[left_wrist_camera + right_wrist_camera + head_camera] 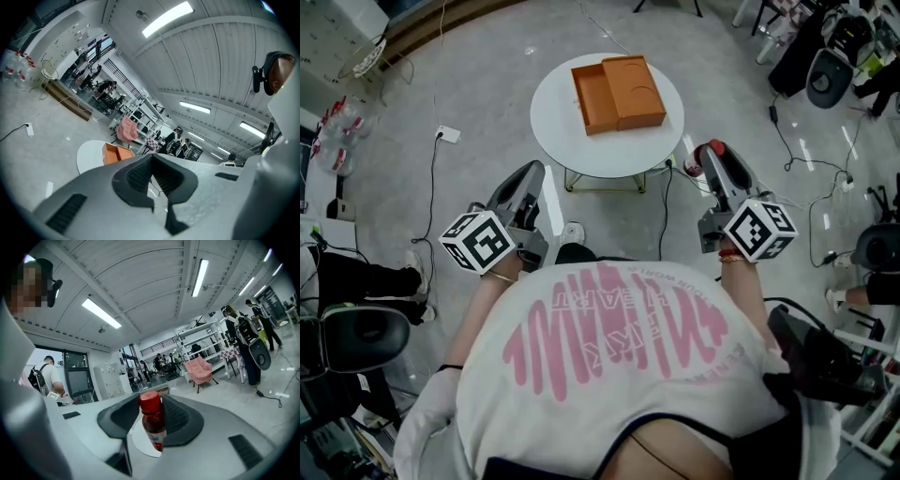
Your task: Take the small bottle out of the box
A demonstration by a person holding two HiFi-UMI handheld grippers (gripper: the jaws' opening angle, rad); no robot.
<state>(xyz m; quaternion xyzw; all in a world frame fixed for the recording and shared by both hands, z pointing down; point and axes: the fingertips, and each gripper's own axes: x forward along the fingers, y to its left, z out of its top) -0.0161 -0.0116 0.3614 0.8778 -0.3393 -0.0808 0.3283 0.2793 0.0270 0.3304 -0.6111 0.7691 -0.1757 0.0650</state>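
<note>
The small bottle (pixel 152 420), red with a red cap and a white label, stands upright between the pads of my right gripper (pixel 151 414), which is shut on it. In the head view that gripper (pixel 717 161) holds the bottle (pixel 713 148) in the air, off the round white table's (pixel 558 122) right edge. The orange box (pixel 633 89) lies open on the table beside its other half (pixel 592 98). My left gripper (pixel 528 176) hangs at the table's near left with its jaws together and nothing in them. Its own view shows the box (pixel 115 153) far off.
Cables and a white power strip (pixel 446 134) lie on the grey floor left of the table. Office chairs stand at the left (pixel 356 337) and top right (pixel 830 70). A pink armchair (pixel 200 369) and standing people (pixel 243 341) are far off.
</note>
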